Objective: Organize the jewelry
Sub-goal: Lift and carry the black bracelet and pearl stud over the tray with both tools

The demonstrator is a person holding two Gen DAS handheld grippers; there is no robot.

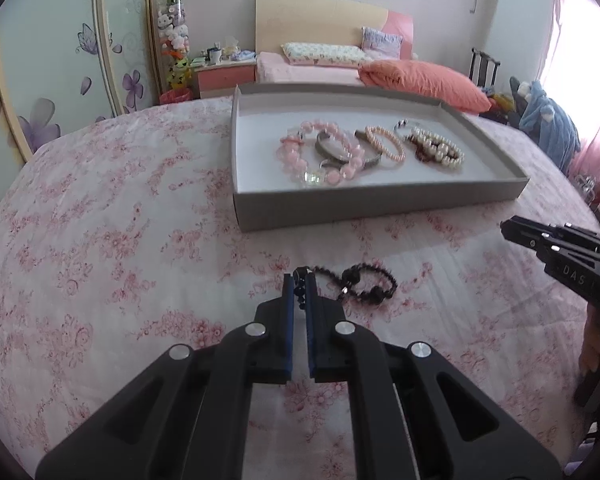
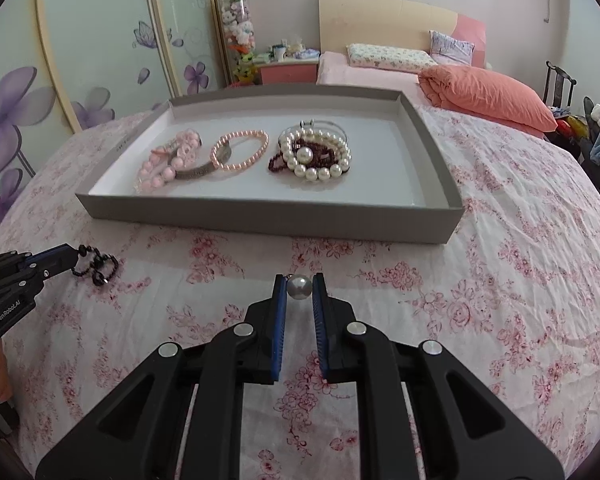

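Observation:
My left gripper (image 1: 299,280) is shut on one end of a black bead bracelet (image 1: 366,285), whose loops trail to the right on the floral cloth. In the right wrist view the same black bead bracelet (image 2: 97,266) hangs from that left gripper (image 2: 75,254) at the left edge. My right gripper (image 2: 299,284) is shut on a single large pearl (image 2: 299,287) with a small metal pin. A grey tray (image 1: 380,204) behind holds pink bead bracelets (image 1: 332,160), metal bangles (image 1: 332,151), a salmon pearl bracelet (image 2: 240,150) and white pearl strands (image 2: 314,158).
A pink floral cloth (image 2: 500,280) covers the round table. A bed with an orange duvet (image 2: 488,94) lies behind, with wardrobe doors at the left and a chair with clothes at the right. A person's hand (image 1: 598,340) grips the right gripper's handle.

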